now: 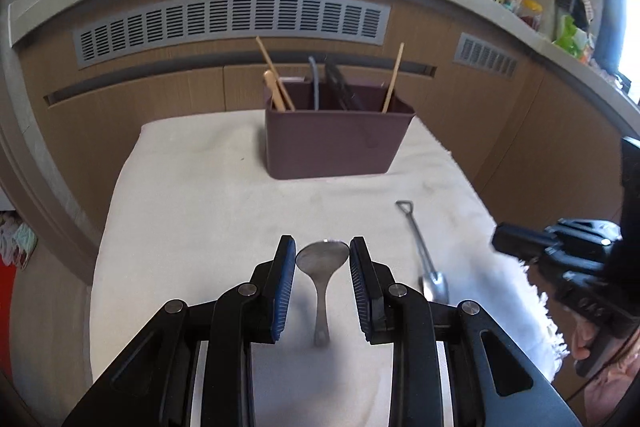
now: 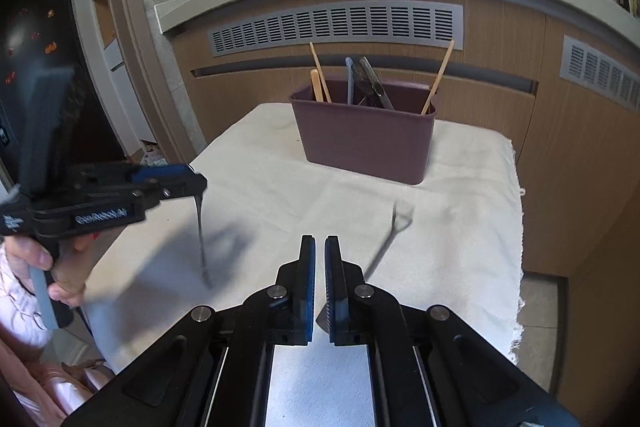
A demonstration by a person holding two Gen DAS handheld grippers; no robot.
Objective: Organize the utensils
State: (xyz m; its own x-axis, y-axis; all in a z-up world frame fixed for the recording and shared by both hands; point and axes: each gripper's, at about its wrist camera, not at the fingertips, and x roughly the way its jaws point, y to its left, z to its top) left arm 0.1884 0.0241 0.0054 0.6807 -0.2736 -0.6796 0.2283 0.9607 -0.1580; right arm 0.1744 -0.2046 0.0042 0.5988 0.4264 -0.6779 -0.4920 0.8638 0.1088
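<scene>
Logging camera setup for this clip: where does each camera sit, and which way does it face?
Left wrist: on the left gripper, facing the maroon caddy over a spoon; the right gripper shows at the right edge.
Right wrist: on the right gripper, facing the same caddy; the left gripper and hand show at left.
Shared: caddy, white cloth, shovel-handled spoon.
</scene>
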